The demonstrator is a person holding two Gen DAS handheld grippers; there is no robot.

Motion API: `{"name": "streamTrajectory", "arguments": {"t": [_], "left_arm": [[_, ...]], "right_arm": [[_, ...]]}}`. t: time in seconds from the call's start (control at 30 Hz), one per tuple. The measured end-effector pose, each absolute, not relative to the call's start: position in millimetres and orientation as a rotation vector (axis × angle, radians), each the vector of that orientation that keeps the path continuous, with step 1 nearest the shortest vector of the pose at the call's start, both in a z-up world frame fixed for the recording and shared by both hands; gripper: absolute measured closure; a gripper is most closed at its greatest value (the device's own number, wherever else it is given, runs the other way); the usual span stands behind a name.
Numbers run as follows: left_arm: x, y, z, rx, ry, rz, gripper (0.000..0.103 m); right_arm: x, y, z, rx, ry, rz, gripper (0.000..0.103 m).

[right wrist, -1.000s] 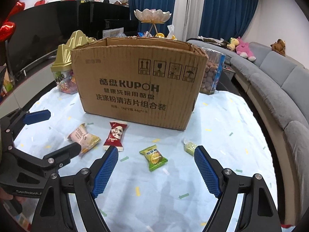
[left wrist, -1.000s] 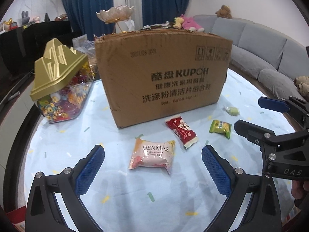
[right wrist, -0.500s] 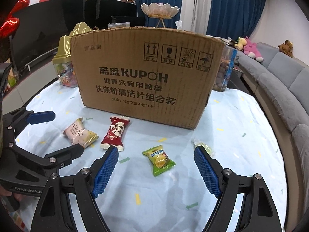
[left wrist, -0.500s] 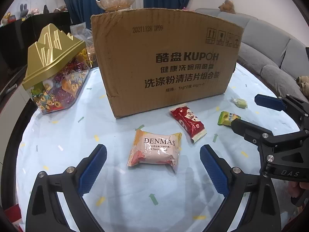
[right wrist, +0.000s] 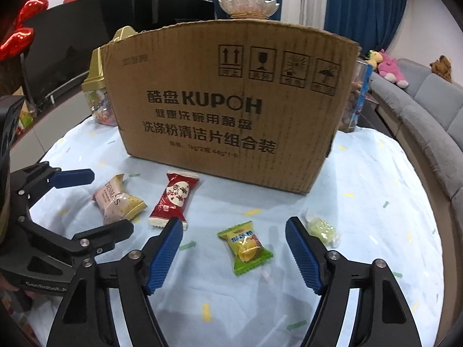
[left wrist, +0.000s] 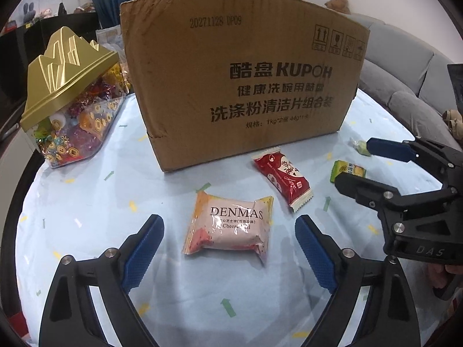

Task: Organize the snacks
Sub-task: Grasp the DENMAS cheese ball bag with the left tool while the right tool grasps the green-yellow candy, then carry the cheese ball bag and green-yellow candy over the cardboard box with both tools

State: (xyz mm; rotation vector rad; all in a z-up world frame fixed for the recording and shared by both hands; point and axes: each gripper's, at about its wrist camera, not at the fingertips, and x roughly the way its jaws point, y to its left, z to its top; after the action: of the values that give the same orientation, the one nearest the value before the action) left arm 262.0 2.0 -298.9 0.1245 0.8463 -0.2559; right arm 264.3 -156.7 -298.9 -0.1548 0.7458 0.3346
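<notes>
Between the spread fingers of the left gripper (left wrist: 228, 248) lies the pink DENMAS packet (left wrist: 230, 228), ungrasped. Rightward, the right gripper (right wrist: 234, 251), also released, brackets the green candy (right wrist: 245, 247), short of the cardboard box (right wrist: 228, 107).

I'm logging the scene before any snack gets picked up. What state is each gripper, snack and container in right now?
left gripper: open, DENMAS packet between its fingers, untouched
right gripper: open, green snack packet between its fingers, untouched
DENMAS packet: sealed, flat on tablecloth
red snack packet: sealed, flat
green snack packet: sealed, flat
pale green candy: wrapped
cardboard box: upright
gold-lidded candy jar: lid on, full
</notes>
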Motion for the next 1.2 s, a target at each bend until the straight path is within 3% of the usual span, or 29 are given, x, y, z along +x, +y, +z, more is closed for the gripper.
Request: {"name": "streamTrajectory", "arguments": {"t": [0.1,0.3,0.43,0.63,0.77,0.83,0.9,1.0,1.2], "left_arm": [[263,3,-301,0.12,0.858,-0.258,0.012],[266,4,-307,0.11,0.893,-0.269,0.028],[269,7,-306,0.092,0.899,-0.266,0.028],[274,11,-307,0.077,0.901,-0.261,0.035],[274,13,-306,0.071,0.898,-0.257,0.037],[275,14,-306,0.069,0.896,-0.255,0.043],[275,15,-305,0.066,0.894,-0.251,0.046],[274,16,-304,0.058,0.891,-0.252,0.051],[272,17,-302,0.044,0.888,-0.265,0.057]], "right_arm": [[266,-154,-302,-0.179,0.75,0.348,0.032],[269,-152,-308,-0.178,0.77,0.363,0.033],[275,-154,-311,-0.159,0.804,0.367,0.033],[282,-153,-318,-0.16,0.851,0.366,0.048],[283,-151,-318,-0.168,0.855,0.367,0.049],[283,-153,-319,-0.167,0.855,0.369,0.05],[283,-153,-319,-0.169,0.853,0.376,0.054],[281,-149,-319,-0.179,0.846,0.39,0.071],[281,-144,-320,-0.165,0.848,0.387,0.072]]}}
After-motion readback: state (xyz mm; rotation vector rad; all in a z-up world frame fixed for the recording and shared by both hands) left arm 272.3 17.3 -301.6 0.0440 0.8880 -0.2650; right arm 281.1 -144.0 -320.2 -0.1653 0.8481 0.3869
